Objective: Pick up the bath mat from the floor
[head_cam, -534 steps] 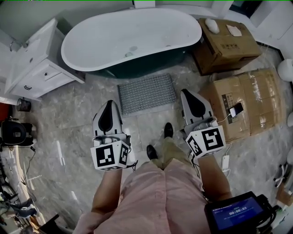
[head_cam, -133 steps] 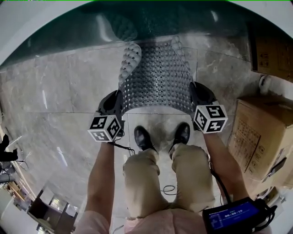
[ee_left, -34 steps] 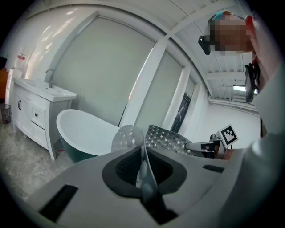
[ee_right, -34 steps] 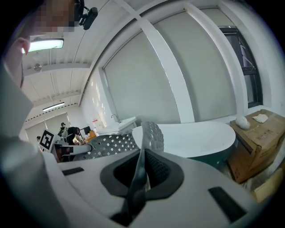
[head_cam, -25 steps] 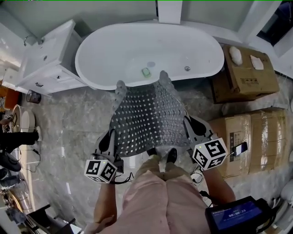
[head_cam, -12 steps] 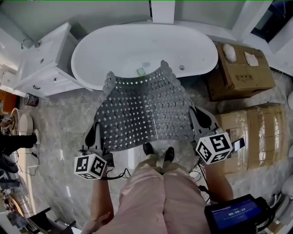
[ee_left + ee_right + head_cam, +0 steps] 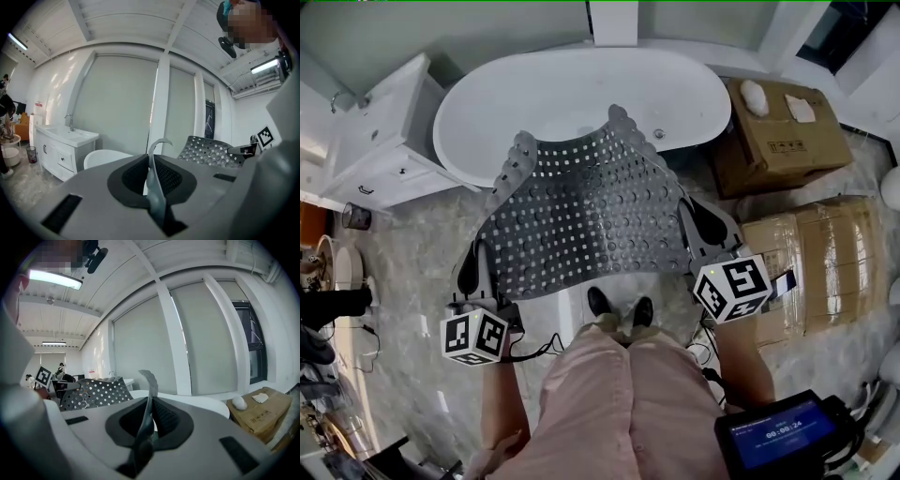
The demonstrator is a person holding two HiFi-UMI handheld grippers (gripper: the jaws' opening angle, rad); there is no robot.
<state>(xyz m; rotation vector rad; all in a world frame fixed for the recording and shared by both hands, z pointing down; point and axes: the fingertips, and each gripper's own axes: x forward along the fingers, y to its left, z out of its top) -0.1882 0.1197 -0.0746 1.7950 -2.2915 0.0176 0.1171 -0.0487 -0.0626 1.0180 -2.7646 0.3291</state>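
Sink cabinet (image 7: 377, 141): white, at the left edge of the floor (image 7: 403, 281), just beside the tub's left end. A small dark bin (image 7: 356, 217) sits on the floor near its front corner.

Left gripper (image 7: 474, 262): clenched on the near left corner of the bath mat (image 7: 581, 220). Looking along its jaws, a thin grey edge of the mat runs up between them, and they are pressed together on it. Its marker cube faces up towards the person.

Bath mat: grey rubber, full of small holes, lifted clear of the floor. It is stretched out between the two grippers in front of the person. The far edge, with its scalloped rim, curls upward and shows against the tub.

Bathtub (image 7: 572, 89): white and oval, along the far edge of the floor, beyond the raised mat.

Shoes (image 7: 619, 307): black, planted on the marble floor below the mat's near edge.

Right gripper (image 7: 692, 217): clamped on the near right corner of the mat. A curled grey strip of it stands between the closed jaws.

Boxes: two of cardboard at the right edge of the floor. The far box (image 7: 778, 141), by the tub's right end, has a white lump (image 7: 757, 95) on top. The near box (image 7: 825, 272) is wrapped in tape.

Screen (image 7: 787, 441): a dark device with a blue display, at the person's right side.
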